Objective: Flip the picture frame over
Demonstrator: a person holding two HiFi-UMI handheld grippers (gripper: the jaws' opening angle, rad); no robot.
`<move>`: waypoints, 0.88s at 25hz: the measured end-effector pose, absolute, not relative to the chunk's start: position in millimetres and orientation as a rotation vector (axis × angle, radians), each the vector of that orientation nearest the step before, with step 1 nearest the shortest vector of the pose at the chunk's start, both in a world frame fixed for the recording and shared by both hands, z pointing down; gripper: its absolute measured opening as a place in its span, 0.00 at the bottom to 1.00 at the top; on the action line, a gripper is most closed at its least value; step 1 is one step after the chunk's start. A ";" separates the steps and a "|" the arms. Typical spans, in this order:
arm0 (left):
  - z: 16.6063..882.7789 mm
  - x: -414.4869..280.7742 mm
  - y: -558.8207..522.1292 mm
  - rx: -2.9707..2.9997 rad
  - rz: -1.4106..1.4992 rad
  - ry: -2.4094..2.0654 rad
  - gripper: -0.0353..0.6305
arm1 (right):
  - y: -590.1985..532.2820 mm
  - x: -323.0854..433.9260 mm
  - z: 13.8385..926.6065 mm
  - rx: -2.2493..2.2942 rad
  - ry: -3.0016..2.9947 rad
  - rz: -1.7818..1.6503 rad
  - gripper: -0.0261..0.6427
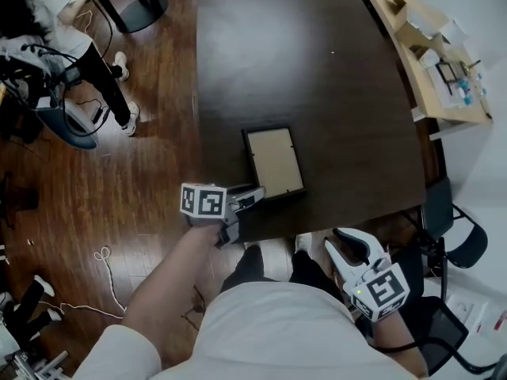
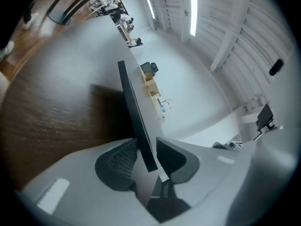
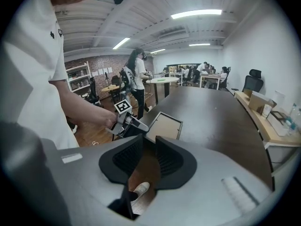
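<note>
The picture frame [image 1: 274,161] lies flat at the counter [image 1: 317,70] near edge, with the left hand-held gripper [image 1: 255,196] clamped on its corner and the right hand-held gripper [image 1: 352,242] slightly parted and empty, so the grasp appears made while the flip itself remains.

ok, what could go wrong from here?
1. Left tool pinches the picture frame at one corner only, on its thin edge; it may twist or slip mid-turn.
2. Frame lies by the table's near edge; a slip could drop it to the floor.
3. Right tool is off the table, empty: no backup.
</note>
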State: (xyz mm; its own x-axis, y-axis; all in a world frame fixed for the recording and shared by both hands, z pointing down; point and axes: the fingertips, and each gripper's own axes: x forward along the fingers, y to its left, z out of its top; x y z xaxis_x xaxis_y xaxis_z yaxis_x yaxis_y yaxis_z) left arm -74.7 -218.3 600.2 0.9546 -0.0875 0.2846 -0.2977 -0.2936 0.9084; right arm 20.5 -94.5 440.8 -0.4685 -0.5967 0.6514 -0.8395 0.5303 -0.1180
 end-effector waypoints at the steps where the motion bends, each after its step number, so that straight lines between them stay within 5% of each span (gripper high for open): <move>1: 605.0 -76.6 -218.1 1.877 0.259 -0.305 0.23 | -93.0 20.0 440.9 1.171 -2.222 0.585 0.17; 14: 639.3 -112.1 -237.2 2.144 0.917 -0.803 0.27 | -61.1 37.0 439.8 1.225 -2.220 0.571 0.17; 22: 537.0 -103.5 -178.1 2.389 0.704 -0.968 0.27 | -6.8 64.7 428.5 1.209 -2.333 0.452 0.17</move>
State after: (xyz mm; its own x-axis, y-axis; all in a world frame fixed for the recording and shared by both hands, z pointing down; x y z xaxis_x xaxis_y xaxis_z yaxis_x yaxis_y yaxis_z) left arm -103.5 -178.1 537.0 0.6205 -0.4934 0.6096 -0.7318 -0.6437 0.2239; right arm 64.7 -6.8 428.5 -0.5007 -0.6721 0.5456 -0.8273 0.5570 -0.0731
